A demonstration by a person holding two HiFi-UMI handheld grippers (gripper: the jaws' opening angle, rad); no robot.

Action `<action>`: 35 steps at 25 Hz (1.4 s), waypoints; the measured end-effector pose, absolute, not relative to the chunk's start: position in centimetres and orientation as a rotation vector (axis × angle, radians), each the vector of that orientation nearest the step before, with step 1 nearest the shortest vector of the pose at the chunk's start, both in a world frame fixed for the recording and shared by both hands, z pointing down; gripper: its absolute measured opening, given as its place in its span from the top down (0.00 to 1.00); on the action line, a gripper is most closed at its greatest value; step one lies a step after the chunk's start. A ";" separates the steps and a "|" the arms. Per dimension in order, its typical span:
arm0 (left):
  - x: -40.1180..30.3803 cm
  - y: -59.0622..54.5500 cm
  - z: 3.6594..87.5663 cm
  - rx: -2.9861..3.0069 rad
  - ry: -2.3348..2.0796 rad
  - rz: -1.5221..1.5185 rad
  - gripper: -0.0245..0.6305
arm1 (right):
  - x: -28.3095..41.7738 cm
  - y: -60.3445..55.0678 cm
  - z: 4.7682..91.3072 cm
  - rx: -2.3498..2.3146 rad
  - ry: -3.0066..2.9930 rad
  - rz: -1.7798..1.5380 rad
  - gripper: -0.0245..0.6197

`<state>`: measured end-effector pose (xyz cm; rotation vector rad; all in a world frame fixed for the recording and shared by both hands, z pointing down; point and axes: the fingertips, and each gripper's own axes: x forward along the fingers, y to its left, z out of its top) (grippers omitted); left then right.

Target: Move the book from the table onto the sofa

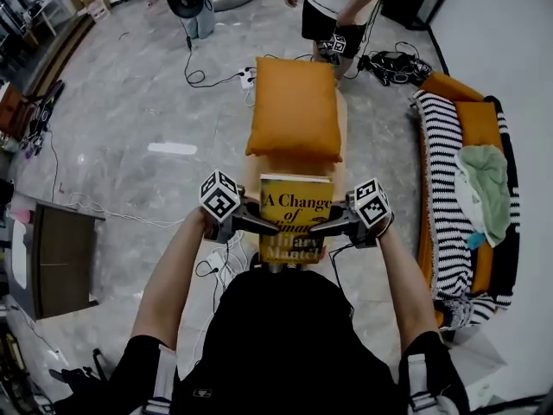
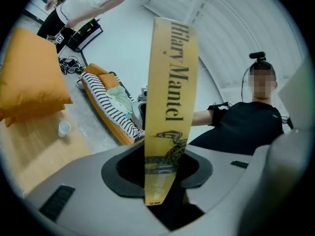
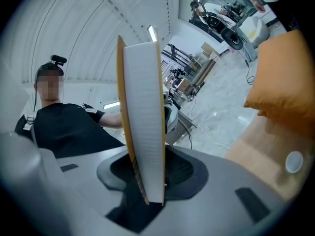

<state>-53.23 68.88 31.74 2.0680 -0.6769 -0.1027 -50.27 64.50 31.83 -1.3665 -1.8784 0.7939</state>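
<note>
With the left gripper (image 1: 270, 228) clamped on its spine and the right gripper (image 1: 318, 228) on its page edge, the book (image 1: 295, 199) sits at frame centre, so swing both hands together, level, toward the sofa (image 1: 442, 137) at right.

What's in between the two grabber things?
The yellow book. In the head view, the left gripper clamps its spine side and the right gripper clamps its page side.
</note>
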 end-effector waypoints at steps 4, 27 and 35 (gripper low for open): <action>-54.0 67.5 31.3 2.071 -0.691 -0.093 0.73 | -51.3 63.1 31.3 -1.381 -1.878 0.782 0.72; -54.0 64.9 30.9 2.057 -0.806 -0.161 0.74 | -50.7 60.8 31.1 -1.361 -1.913 0.830 0.72; -53.4 65.1 31.3 2.079 -0.689 -0.147 0.74 | -49.8 61.3 31.3 -1.262 -1.955 0.890 0.72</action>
